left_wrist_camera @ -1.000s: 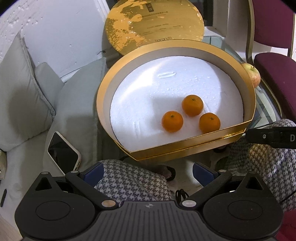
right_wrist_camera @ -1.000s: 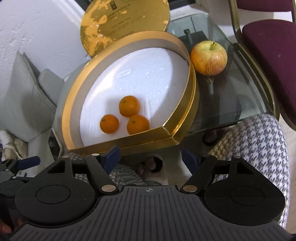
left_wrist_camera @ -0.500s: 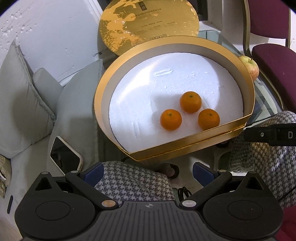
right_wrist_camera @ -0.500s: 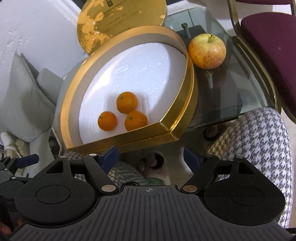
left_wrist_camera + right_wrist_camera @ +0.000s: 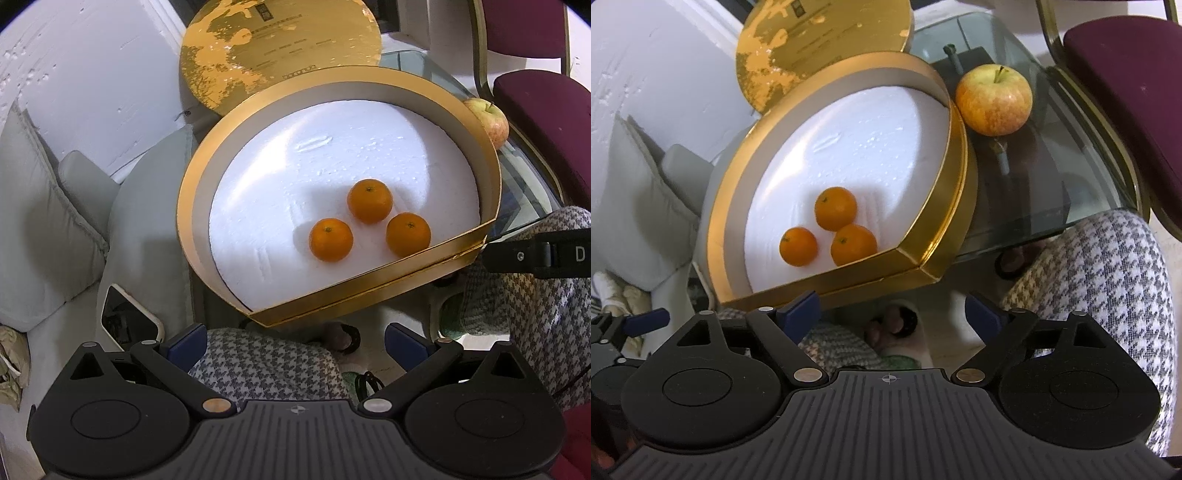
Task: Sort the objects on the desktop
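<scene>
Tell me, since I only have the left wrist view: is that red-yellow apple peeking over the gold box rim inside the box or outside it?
Observer: Outside. The red-yellow apple stands whole on the glass tabletop, stem up, beside the round gold cardboard box.
Operator: Is the right gripper free to take it?
Observer: It looks so. The right gripper is open and empty, its fingers short of the box's straight front wall.
</scene>
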`<state>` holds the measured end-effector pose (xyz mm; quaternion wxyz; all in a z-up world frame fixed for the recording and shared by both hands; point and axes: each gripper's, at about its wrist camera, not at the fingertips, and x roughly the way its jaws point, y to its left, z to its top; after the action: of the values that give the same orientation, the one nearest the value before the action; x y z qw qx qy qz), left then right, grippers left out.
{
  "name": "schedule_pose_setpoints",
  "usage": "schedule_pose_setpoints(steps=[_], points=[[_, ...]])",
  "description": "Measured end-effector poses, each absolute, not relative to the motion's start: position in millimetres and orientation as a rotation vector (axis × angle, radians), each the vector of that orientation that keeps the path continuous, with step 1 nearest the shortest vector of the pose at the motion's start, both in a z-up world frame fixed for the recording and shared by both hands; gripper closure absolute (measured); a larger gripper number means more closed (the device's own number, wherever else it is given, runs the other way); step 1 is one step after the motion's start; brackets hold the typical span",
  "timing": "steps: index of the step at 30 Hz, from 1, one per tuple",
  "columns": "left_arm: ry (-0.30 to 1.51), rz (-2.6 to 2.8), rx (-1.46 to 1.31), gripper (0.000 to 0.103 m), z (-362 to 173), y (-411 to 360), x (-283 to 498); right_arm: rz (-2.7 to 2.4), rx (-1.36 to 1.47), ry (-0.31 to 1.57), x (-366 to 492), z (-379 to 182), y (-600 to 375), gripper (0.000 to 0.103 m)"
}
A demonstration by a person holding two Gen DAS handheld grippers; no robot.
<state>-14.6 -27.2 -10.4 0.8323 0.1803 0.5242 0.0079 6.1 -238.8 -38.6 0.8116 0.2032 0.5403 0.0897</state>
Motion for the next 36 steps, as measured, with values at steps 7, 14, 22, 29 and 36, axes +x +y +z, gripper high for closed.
schedule_pose_setpoints(steps=[7,14,22,29,36], points=[[1.120,0.013,0.387,0.001,-13,-29,-15,0.182,0.449,1.154,6,-41,-243,0.012],[1.135,0.000,0.396,0.001,-17,-31,-13,0.169,0.464,1.156,6,-44,-249,0.012],[1.128,0.006,0.386,0.001,-16,-30,4,0.116,0.527,1.117,22,-44,-274,0.009],[1.093,0.032,0.314,0.001,-7,-25,33,0.035,0.561,1.034,59,-34,-298,0.006],[1.116,0.057,0.268,0.001,-13,-12,56,-0.084,0.679,0.982,106,-40,-324,0.001]])
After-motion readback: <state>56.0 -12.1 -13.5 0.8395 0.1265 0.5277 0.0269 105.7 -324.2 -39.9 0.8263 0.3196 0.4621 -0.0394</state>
